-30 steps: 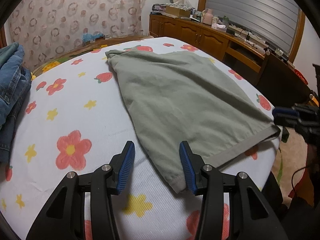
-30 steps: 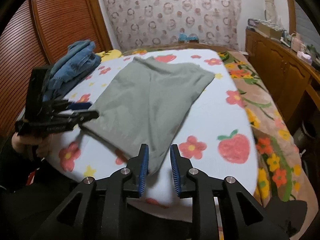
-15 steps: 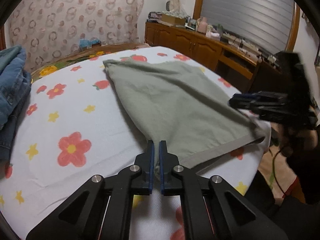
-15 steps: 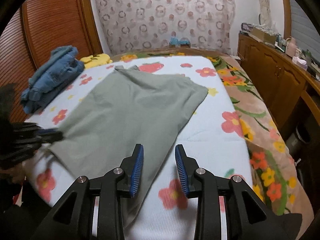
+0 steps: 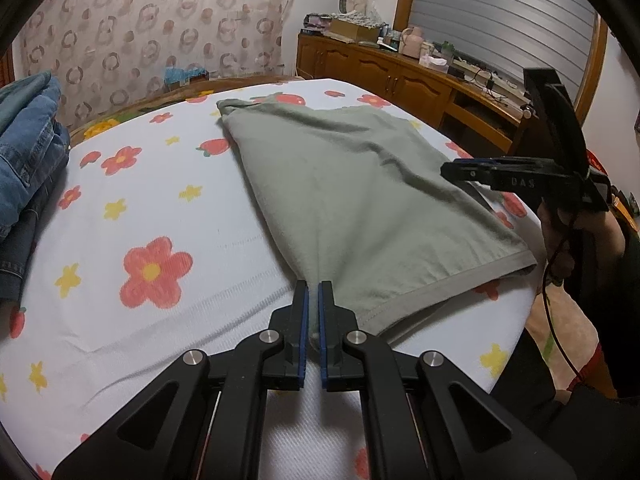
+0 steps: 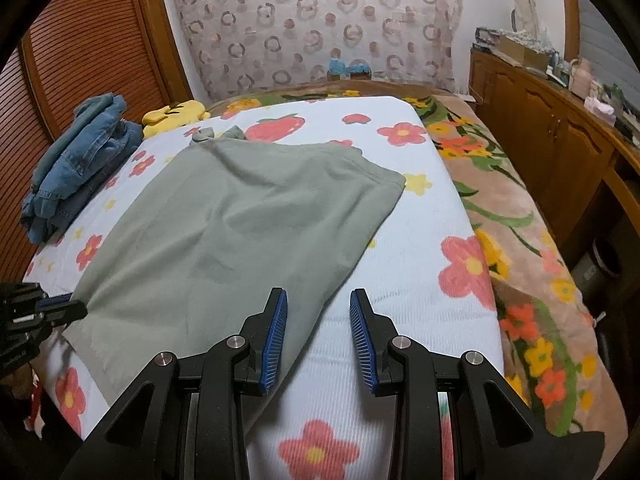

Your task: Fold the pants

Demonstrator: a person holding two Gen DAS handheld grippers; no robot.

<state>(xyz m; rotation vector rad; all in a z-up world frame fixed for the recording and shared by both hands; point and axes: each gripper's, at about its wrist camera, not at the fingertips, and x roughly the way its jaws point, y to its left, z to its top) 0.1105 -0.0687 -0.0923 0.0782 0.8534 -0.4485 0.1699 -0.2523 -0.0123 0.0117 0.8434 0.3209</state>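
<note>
Grey-green pants [image 5: 360,200] lie flat on a white flowered bed cover [image 5: 152,216], hem end toward me. My left gripper [image 5: 314,312] is shut on the near hem corner of the pants. In the right wrist view the pants [image 6: 240,232] spread ahead; my right gripper [image 6: 318,320] is open and empty, its left finger over the pants' right edge near the hem. The right gripper also shows in the left wrist view [image 5: 460,170], above the pants' right side. The left gripper shows at the left edge of the right wrist view [image 6: 60,306].
A pile of blue denim [image 6: 80,160] lies at the left of the bed, with a yellow item [image 6: 172,118] behind it. A flowered brown blanket [image 6: 520,240] covers the bed's right side. Wooden cabinets [image 6: 560,140] stand along the right; a slatted wooden door [image 6: 80,52] stands at left.
My left gripper closed on the near hem corner and stays shut on it. My right gripper let go, opened wider and rose above the pants' right edge.
</note>
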